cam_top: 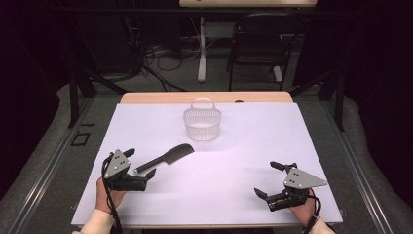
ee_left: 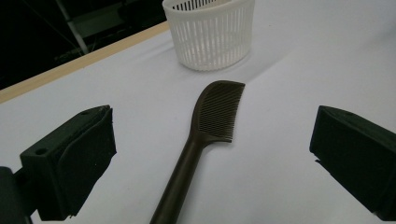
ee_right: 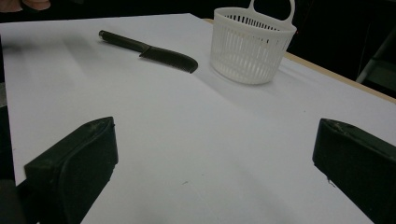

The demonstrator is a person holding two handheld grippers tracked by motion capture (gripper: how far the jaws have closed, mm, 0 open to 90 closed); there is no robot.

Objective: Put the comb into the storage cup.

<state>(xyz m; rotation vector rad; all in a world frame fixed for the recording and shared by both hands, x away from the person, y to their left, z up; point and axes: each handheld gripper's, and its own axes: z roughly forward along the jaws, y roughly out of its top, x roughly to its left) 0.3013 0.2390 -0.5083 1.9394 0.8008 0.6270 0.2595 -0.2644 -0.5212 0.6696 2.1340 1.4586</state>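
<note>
My left hand-held gripper [cam_top: 140, 163] sits at the near left of the tabletop [cam_top: 253, 146] with its jaws spread wide, gripping nothing; in the left gripper view [ee_left: 212, 154] the two black pads stand far apart on either side of the comb's handle, touching neither side of it. The dark brown comb [cam_top: 165, 158] lies flat on the white sheet, its handle end pointing toward my left hand-held gripper and its toothed head angled away toward the basket; from the left gripper view I see the comb [ee_left: 205, 135] running up the middle of the gap, its handle passing out of the bottom edge and the fine teeth fanned along one edge of the head. The white slatted plastic basket [cam_top: 202, 124] stands upright beyond the comb's head, near it but apart, toward the far middle of the tabletop, with a looped handle rising from its far rim. My right hand-held gripper [cam_top: 270, 179] rests at the near right, well apart from the comb, jaws likewise wide open and holding nothing; its own view [ee_right: 215, 163] shows bare white sheet between the pads, with the comb [ee_right: 149, 50] and the basket [ee_right: 250, 44] farther off, side by side without touching.
</note>
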